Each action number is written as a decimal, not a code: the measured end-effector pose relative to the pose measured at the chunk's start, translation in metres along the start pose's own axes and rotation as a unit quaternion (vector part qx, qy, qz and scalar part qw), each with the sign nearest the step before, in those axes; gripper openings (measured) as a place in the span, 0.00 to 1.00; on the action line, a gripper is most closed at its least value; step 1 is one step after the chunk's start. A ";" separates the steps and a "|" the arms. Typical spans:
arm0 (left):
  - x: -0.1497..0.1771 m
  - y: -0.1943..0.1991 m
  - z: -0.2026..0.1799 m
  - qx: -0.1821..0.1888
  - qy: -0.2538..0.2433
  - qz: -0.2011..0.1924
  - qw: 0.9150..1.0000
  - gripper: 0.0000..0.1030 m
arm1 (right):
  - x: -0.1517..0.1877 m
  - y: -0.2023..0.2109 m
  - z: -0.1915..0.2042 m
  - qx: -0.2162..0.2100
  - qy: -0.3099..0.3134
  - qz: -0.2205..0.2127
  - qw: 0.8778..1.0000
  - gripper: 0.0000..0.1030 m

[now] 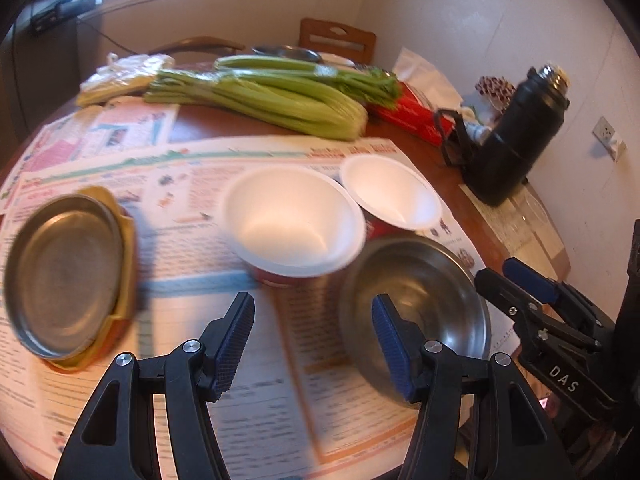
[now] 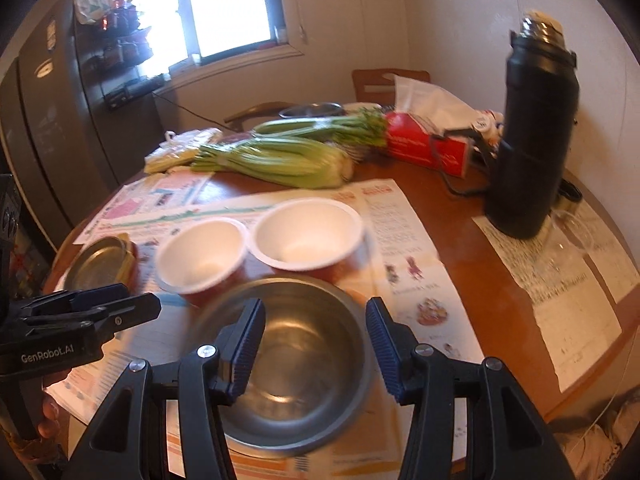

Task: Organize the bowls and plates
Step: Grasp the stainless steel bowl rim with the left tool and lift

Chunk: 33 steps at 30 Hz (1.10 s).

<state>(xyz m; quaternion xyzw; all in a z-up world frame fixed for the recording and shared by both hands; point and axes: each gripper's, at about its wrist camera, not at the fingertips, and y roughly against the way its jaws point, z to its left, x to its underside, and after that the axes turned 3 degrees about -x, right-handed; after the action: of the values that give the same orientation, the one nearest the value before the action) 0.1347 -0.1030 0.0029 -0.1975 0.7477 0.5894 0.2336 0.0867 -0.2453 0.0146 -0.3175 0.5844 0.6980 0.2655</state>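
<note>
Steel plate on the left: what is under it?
The steel plate rests on a yellow-rimmed dish with a reddish underside. Only that dish's rim shows; its inside is covered.

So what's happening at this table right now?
A person holds a gripper in each hand over a round table spread with newspaper. Both the left gripper and the right gripper are open and empty. The right one hangs above a steel bowl. Behind it stand two white foam bowls, and a steel plate rests on a yellow dish to the left. Nothing has been stacked yet; celery and a black flask sit further back.
</note>
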 end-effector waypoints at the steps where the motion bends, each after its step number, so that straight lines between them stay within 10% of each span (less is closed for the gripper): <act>1: 0.001 -0.004 -0.003 0.000 0.000 0.003 1.000 0.61 | 0.002 -0.002 -0.004 0.000 0.000 0.004 1.000 0.51; 25: 0.006 -0.044 -0.031 0.000 -0.008 0.042 0.999 0.60 | 0.025 -0.038 -0.018 -0.017 0.013 0.054 0.998 0.49; 33: 0.008 -0.050 -0.038 0.001 -0.017 0.050 0.999 0.40 | 0.027 -0.042 -0.017 -0.023 0.015 0.057 0.998 0.45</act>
<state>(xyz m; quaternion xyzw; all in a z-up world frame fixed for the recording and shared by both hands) 0.1523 -0.1520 -0.0342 -0.1496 0.7531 0.6029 0.2166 0.1028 -0.2550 -0.0349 -0.3003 0.5893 0.7204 0.2086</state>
